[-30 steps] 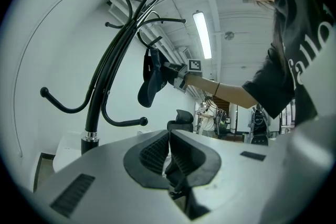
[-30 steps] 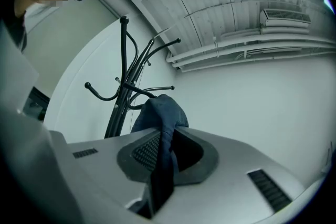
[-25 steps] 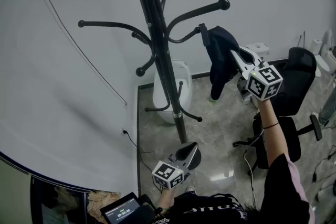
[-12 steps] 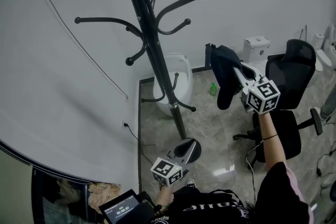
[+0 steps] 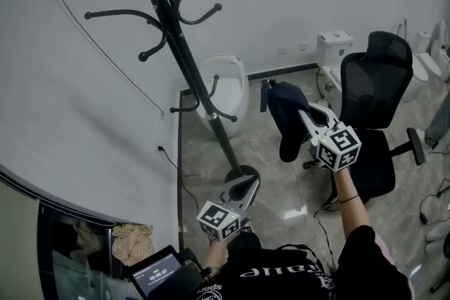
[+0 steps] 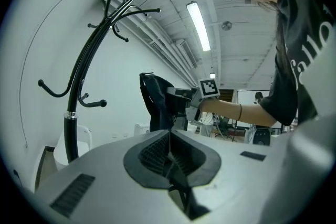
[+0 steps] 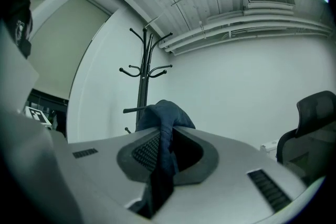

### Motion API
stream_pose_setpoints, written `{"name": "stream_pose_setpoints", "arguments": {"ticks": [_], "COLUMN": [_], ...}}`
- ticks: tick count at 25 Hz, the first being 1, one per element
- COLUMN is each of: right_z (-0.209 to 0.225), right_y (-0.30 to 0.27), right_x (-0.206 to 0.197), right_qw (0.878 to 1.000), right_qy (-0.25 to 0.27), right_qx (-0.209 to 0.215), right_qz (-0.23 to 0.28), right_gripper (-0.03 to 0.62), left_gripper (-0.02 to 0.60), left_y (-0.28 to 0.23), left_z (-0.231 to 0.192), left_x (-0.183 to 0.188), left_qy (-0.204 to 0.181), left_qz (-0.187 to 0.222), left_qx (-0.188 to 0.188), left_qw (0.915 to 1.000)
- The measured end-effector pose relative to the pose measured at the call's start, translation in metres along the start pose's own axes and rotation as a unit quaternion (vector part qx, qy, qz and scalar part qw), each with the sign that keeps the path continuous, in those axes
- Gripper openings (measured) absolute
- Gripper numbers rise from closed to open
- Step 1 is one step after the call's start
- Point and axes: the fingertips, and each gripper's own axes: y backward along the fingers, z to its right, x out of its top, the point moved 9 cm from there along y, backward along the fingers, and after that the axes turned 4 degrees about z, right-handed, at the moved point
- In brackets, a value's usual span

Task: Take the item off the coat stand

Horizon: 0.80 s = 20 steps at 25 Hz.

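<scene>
The black coat stand (image 5: pixel 184 63) rises at the left of the head view, its hooks bare. A dark navy garment (image 5: pixel 284 117) hangs from my right gripper (image 5: pixel 304 116), well to the right of the stand and in front of an office chair. In the right gripper view the cloth (image 7: pixel 164 128) is pinched between the jaws of the right gripper (image 7: pixel 163 157), with the stand (image 7: pixel 143 84) behind it. My left gripper (image 5: pixel 242 187) is held low near the stand's base, shut, with nothing between its pads. In the left gripper view, the left gripper (image 6: pixel 170 157) faces the stand (image 6: pixel 77 89) and the hanging garment (image 6: pixel 154 102).
A black office chair (image 5: pixel 374 84) stands right behind the garment. A white floor-standing bin (image 5: pixel 225 84) sits against the wall by the stand. The stand's round base (image 5: pixel 242 172) rests on the tiled floor. A small screen device (image 5: pixel 158 279) is at the bottom left.
The garment has come away from the stand's right hook and moved right and down with my right gripper. The stand has slid left in the head view. The left gripper stays low.
</scene>
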Motion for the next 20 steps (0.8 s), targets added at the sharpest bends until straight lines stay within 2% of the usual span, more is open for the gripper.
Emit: {"name": "stream_pose_setpoints", "arguments": {"ticks": [7, 14, 20], "right_z": [-0.034, -0.071, -0.104], "right_y": [0.087, 0.151, 0.179], "right_x": [-0.038, -0.071, -0.085], "right_qw": [0.998, 0.993, 0.991], "right_qy": [-0.035, -0.071, -0.06], "right_qx": [0.043, 0.082, 0.103], "right_qz": [-0.027, -0.045, -0.06], "right_gripper": [0.051, 0.051, 0.051], "left_gripper": [0.003, 0.003, 0.003], "left_y": [0.015, 0.042, 0.069], "left_z": [0.07, 0.122, 0.144], "left_x": [-0.019, -0.054, -0.054], "left_qy": [0.006, 0.023, 0.005], "left_qz": [0.001, -0.017, -0.016], "left_qx": [0.05, 0.095, 0.134], "left_qw": [0.9987, 0.9951, 0.9908]}}
